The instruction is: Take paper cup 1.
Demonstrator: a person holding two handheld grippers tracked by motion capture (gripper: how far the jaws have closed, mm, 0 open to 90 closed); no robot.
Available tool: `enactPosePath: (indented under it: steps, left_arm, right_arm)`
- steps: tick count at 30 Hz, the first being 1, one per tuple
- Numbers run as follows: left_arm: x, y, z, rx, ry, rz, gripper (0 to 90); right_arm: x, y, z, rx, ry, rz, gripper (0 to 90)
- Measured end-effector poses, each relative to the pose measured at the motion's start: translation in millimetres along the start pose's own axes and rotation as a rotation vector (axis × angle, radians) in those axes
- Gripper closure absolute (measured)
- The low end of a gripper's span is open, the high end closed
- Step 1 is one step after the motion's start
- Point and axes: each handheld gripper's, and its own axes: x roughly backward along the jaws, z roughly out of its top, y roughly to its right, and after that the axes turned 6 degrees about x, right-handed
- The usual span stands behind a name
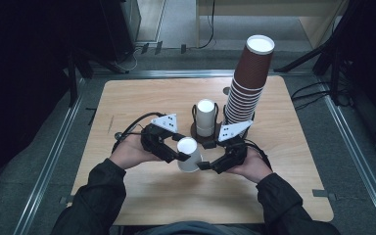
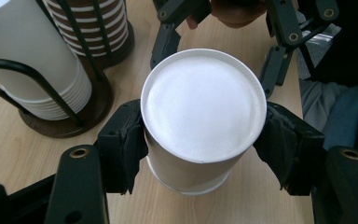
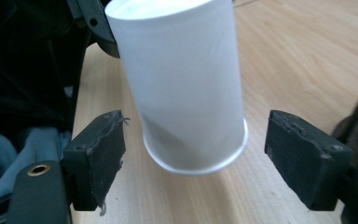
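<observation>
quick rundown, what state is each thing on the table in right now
white cup: upside down, base up, tilted, clamped by the left gripper
left gripper: shut on the white cup
right gripper: open, pads clear of the cup's sides
white cup stack: upside down, upright in the wire holder
brown cup stack: tall, upside down, leaning right
table: bare wood

I see one white paper cup (image 1: 188, 154) upside down, flat bottom up and rolled rim lowest, tilted slightly. It sits over the near middle of the table, just in front of the cup holder.
</observation>
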Motion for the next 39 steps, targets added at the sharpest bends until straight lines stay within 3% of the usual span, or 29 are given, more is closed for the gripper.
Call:
enactPosePath:
  steps: [9, 17, 27, 39]
  left_arm:
    - [-10.5, 6.4, 3.2, -0.028, -0.015, -0.032, 35.1]
    - [-19.5, 11.1, 5.2, -0.036, -0.019, -0.048, 35.1]
    - [-21.5, 13.9, 6.5, -0.046, -0.026, -0.050, 35.1]
    - [-25.3, 11.0, 5.0, -0.008, -0.044, -0.049, 35.2]
  right_arm:
    - [-14.1, -3.6, 0.6, -0.017, -0.039, 0.058, 16.3]
    - [-25.3, -7.1, -0.2, -0.009, -0.068, 0.062, 16.2]
    - [-24.6, -6.9, -0.4, -0.002, -0.065, 0.073, 21.5]
    - [-24.2, -9.0, -1.1, 0.046, -0.086, 0.064, 29.5]
